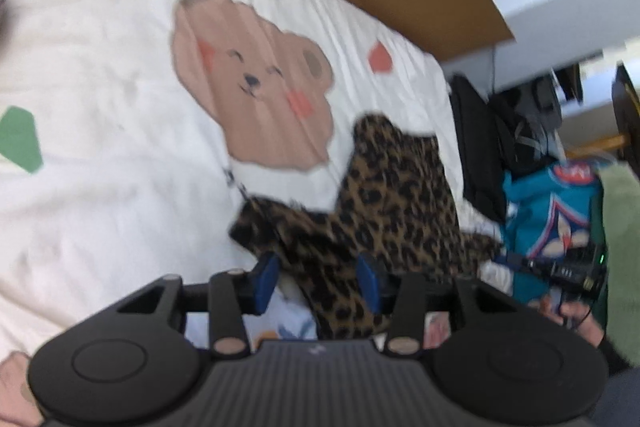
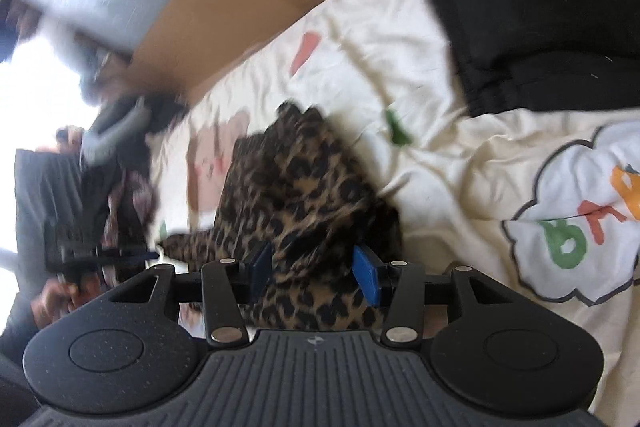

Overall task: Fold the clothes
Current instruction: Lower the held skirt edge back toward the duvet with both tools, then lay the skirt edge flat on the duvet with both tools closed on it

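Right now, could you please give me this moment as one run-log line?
step: fold | item: leopard-print garment bunched on bedsheet | left gripper: open, cloth between | right gripper: open, cloth between

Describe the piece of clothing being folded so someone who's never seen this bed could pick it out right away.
Start from the cream bedspread with the big brown bear face printed on it. Just below that bear, toward the camera, lies a crumpled leopard-print garment, tan with black spots. It is the only patterned cloth on the bed; the black clothing piled nearby is plain.
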Action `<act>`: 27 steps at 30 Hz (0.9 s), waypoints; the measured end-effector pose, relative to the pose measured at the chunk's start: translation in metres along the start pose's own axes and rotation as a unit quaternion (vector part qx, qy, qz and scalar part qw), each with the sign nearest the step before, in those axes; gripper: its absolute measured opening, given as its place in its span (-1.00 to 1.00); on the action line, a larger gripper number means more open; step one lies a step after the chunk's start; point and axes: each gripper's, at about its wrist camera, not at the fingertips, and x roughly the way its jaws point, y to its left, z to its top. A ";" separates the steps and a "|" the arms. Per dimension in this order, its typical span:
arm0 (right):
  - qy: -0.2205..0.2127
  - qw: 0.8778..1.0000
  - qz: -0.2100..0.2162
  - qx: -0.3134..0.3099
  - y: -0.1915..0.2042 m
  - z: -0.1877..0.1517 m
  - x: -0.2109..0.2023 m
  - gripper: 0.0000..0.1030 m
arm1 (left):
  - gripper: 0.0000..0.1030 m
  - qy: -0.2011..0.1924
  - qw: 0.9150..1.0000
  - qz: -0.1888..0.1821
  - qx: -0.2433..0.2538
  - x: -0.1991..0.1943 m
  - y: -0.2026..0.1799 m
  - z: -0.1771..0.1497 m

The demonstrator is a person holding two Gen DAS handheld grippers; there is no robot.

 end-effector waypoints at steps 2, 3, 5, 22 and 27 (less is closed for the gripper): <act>0.015 1.000 0.005 -0.027 0.011 -0.006 0.005 0.00 | -0.11 0.011 1.000 0.000 0.015 0.007 -0.005 -0.006; 0.022 0.999 0.006 -0.036 0.015 -0.010 0.009 0.00 | -0.11 0.015 1.000 0.005 0.020 0.011 -0.006 -0.008; 0.036 0.998 0.000 -0.051 0.021 -0.016 0.020 0.00 | -0.13 0.022 0.999 0.023 0.029 0.021 -0.005 -0.012; 0.010 0.985 -0.116 -0.130 0.038 -0.017 0.062 -0.08 | -0.48 -0.039 0.993 0.065 0.089 0.026 -0.026 0.015; -0.019 0.983 -0.127 -0.130 0.040 0.001 0.063 -0.08 | -0.48 -0.058 0.992 0.073 0.089 0.020 -0.027 0.027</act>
